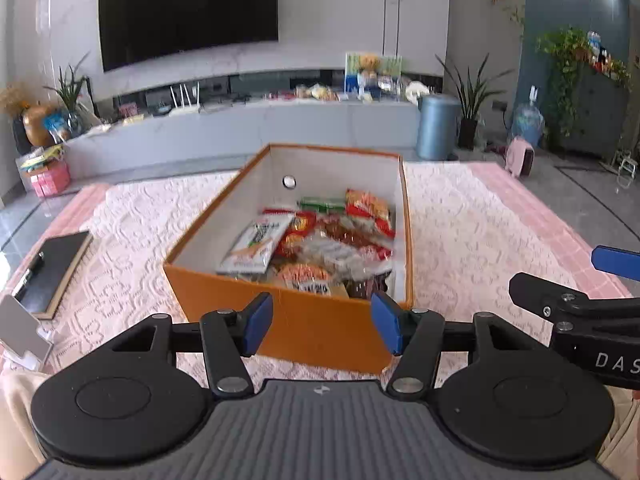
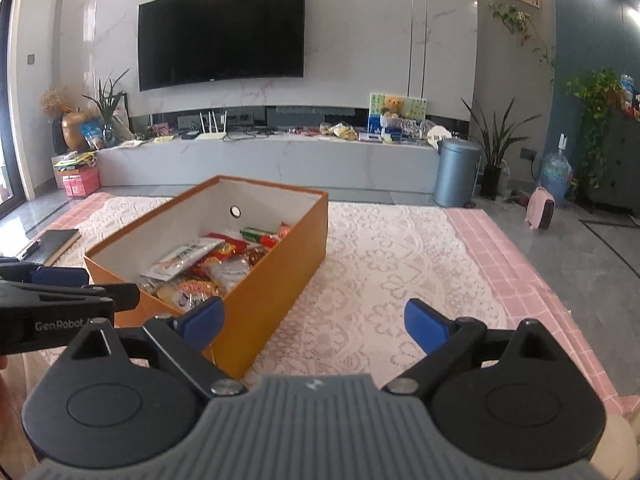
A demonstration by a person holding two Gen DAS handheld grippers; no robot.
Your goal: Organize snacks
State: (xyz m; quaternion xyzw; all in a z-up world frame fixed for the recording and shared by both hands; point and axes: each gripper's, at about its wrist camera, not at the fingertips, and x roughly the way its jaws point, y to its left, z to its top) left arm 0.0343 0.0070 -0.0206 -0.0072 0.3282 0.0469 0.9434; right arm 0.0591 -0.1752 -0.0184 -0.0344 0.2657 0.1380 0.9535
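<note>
An orange box [image 1: 224, 286] with white inner walls stands on a pink and white lace cloth [image 1: 460, 240]. Several snack packets [image 1: 320, 244] lie piled inside it, red, orange, white and green. My left gripper [image 1: 322, 326] is open and empty, held just in front of the box's near wall. In the right wrist view the box [image 2: 276, 276] is to the left, with the snacks [image 2: 212, 264] inside. My right gripper [image 2: 316, 322] is open wide and empty, beside the box's near right corner. Each gripper shows at the edge of the other's view.
A dark notebook with a pen [image 1: 54, 268] lies on the cloth at the left. A phone stand [image 1: 20, 332] is at the near left. Beyond the table are a TV console [image 2: 280, 160], a blue bin [image 2: 456, 172] and potted plants.
</note>
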